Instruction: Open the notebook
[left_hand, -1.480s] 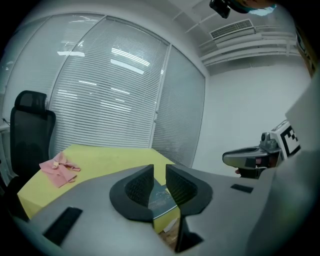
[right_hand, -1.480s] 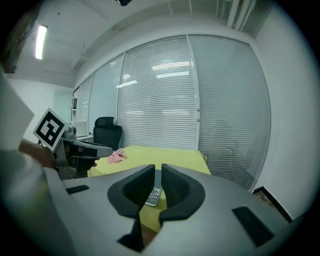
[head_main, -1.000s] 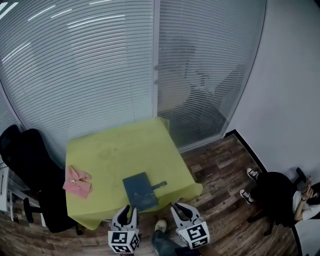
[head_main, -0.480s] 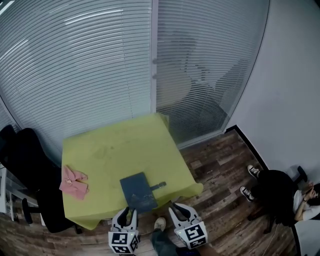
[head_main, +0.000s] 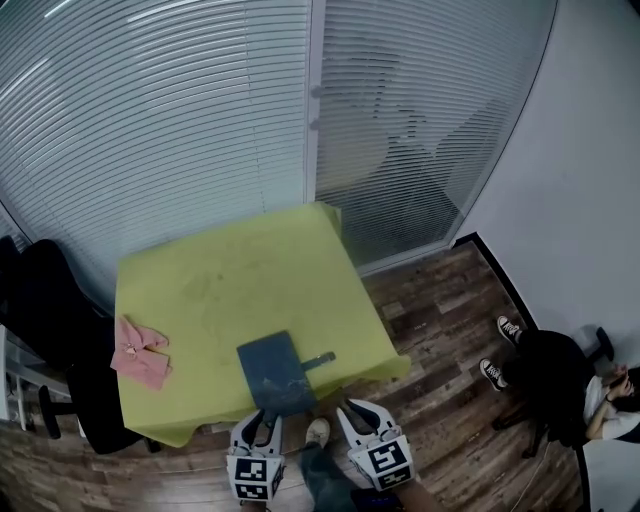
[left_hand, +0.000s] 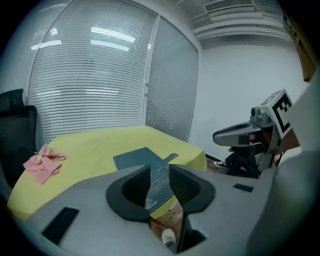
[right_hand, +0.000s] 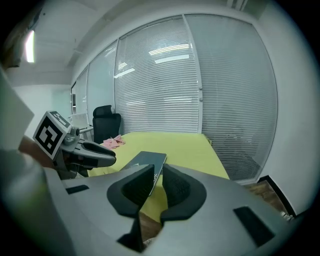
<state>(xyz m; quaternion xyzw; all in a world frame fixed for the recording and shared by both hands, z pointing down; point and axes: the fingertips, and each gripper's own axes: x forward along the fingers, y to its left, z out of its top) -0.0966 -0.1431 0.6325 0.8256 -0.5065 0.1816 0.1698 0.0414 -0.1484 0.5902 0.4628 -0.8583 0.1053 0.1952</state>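
Note:
A dark blue notebook (head_main: 272, 372) lies closed near the front edge of the yellow-green table (head_main: 230, 280), its strap (head_main: 322, 360) sticking out to the right. Both grippers hang in front of the table edge, short of the notebook and not touching it. My left gripper (head_main: 262, 425) has its jaws opening, with nothing between them; in the left gripper view (left_hand: 160, 167) the notebook (left_hand: 137, 157) shows beyond the gap. My right gripper (head_main: 355, 412) stands with a narrow gap and holds nothing. In the right gripper view (right_hand: 158, 167) the notebook (right_hand: 147, 160) lies ahead on the table.
A crumpled pink cloth (head_main: 138, 352) lies at the table's left edge. A black office chair (head_main: 45, 300) stands to the left. Glass walls with blinds (head_main: 200, 120) run behind. A person (head_main: 560, 385) sits at the right on the wooden floor (head_main: 440, 330).
Both grippers have sunk lower in the head view, toward the bottom edge. The left jaws stand a little wider. The notebook and cloth have not moved on the table.

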